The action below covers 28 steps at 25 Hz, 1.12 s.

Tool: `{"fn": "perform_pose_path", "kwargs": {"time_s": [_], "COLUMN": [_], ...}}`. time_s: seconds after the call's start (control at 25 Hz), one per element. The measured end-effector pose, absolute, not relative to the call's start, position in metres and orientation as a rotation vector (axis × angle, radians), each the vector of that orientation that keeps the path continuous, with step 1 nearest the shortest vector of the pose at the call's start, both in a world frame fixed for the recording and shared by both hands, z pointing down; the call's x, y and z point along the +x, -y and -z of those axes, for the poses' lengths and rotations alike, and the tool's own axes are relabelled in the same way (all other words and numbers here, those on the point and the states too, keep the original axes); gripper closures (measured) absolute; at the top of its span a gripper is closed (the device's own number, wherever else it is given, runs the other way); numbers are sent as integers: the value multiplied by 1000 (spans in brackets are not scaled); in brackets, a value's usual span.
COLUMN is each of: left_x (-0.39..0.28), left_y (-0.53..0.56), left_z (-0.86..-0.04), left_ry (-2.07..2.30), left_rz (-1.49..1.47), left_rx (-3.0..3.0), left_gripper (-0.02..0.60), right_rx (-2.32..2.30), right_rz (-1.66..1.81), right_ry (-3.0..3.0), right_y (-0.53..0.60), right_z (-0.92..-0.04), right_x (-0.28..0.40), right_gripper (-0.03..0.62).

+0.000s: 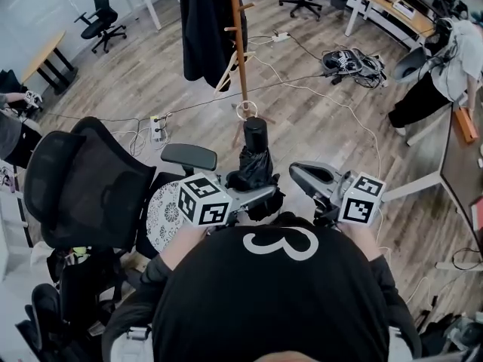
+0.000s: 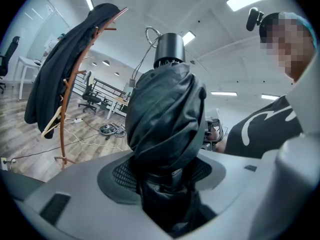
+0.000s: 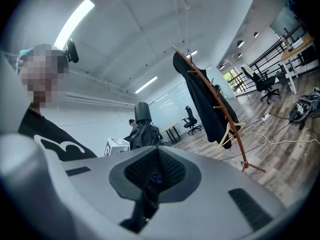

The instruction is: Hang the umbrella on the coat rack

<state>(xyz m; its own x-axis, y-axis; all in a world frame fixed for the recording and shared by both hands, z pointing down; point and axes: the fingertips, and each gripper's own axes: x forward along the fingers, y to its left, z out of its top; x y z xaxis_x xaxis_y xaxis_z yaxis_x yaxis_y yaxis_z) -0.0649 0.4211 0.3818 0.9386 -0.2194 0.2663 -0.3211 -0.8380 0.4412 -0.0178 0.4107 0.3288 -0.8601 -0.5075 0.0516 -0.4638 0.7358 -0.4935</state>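
Now my left gripper clamps the umbrella upright, loop topmost; the coat rack stands well ahead. My right gripper, pressed together, sits beside.

Landmark: coat rack, standing on the floor, top centre in the head view.
- Coat hangs on the rack's left side. A hanger hangs under the coat, against the pole.
- Folded umbrella stands upright just nearer than the rack's foot, between the jaws of the left gripper.
- Right gripper sits nearer than the rack and to its right, beside the umbrella but apart from it.
- Mesh office chair is nearer than the rack, to its left.
- Power strip lies on the floor left of the rack's foot.
- Cable bundle lies on the floor right of the rack, with a desk beyond it.
- A person stands well right of the rack.
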Motion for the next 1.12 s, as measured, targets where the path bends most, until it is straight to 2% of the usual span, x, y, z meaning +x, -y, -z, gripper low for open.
{"fn": "perform_pose_path", "kwargs": {"time_s": [0.48, 1.12], "left_x": [-43, 51], "left_y": [-351, -199], "left_z": [-394, -420], "left_ry": [463, 500], "left_rz": [-317, -334], "left_rx": [2556, 2474], "left_gripper": [317, 317], "right_rx": [-714, -697], "right_rz": [822, 922], "right_ry": [-2821, -2783], "right_y": [-329, -165], "right_z": [-339, -365], "right_x": [9, 107], "right_gripper": [566, 566]}}
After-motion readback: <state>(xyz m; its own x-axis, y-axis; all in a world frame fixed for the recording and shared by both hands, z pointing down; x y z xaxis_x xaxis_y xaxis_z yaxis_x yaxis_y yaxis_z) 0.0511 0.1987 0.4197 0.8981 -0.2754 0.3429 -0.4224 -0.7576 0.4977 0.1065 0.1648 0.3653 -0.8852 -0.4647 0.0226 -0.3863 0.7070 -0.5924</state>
